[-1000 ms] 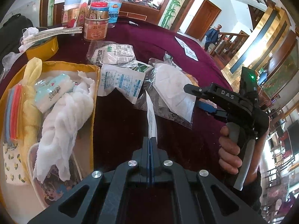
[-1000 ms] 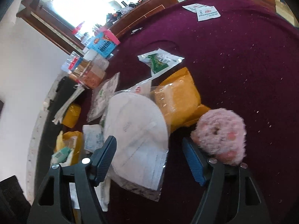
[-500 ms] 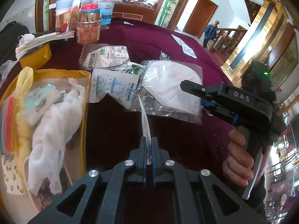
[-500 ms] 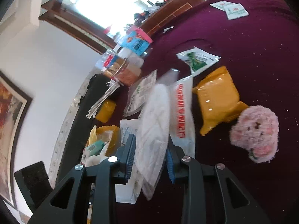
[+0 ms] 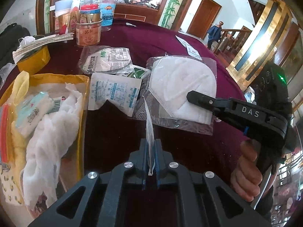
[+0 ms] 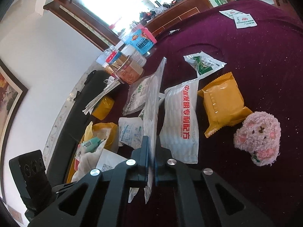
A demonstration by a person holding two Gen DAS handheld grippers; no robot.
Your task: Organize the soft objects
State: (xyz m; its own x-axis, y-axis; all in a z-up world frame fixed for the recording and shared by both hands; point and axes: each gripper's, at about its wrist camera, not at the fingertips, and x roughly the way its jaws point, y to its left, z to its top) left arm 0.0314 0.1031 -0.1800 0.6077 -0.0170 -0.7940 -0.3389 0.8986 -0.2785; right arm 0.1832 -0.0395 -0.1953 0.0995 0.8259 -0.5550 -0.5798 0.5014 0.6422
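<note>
Above the maroon worktop point(image 5: 117, 130), your right tool point(image 6: 151, 160) pinches the white folded mask in its clear plastic sleeve point(image 5: 182, 92) by one edge. Your left tool point(image 5: 151, 151) is clamped on a thin white sachet point(image 5: 149, 124). Both are light, floppy and slick, so grip well inside the sealed edges.

Left gripper point(image 5: 150, 158): low centre of its own view, closed on a thin packet point(image 5: 149, 132) held edge-on above the tablecloth point(image 5: 117, 132).
Tray point(image 5: 84, 102): left of that gripper; towel point(image 5: 51, 132) and wipes pack point(image 5: 32, 113) lie in it.
Printed sachet point(image 5: 113, 92): just right of the tray.
Bagged mask point(image 5: 181, 92): right of the sachet, gripped at its right edge by the right gripper point(image 6: 150, 162).
Second bagged mask point(image 5: 106, 60): behind the sachet.
Jars point(image 5: 89, 32): behind the masks, at the far edge.
Lettered pouch point(image 6: 181, 121): right of the held mask in the right wrist view.
Snack pack point(image 6: 223, 106): right of the pouch.
Plush toy point(image 6: 259, 138): touching the snack pack's right corner.
Leaf-print packet point(image 6: 204, 64): behind the snack pack.
</note>
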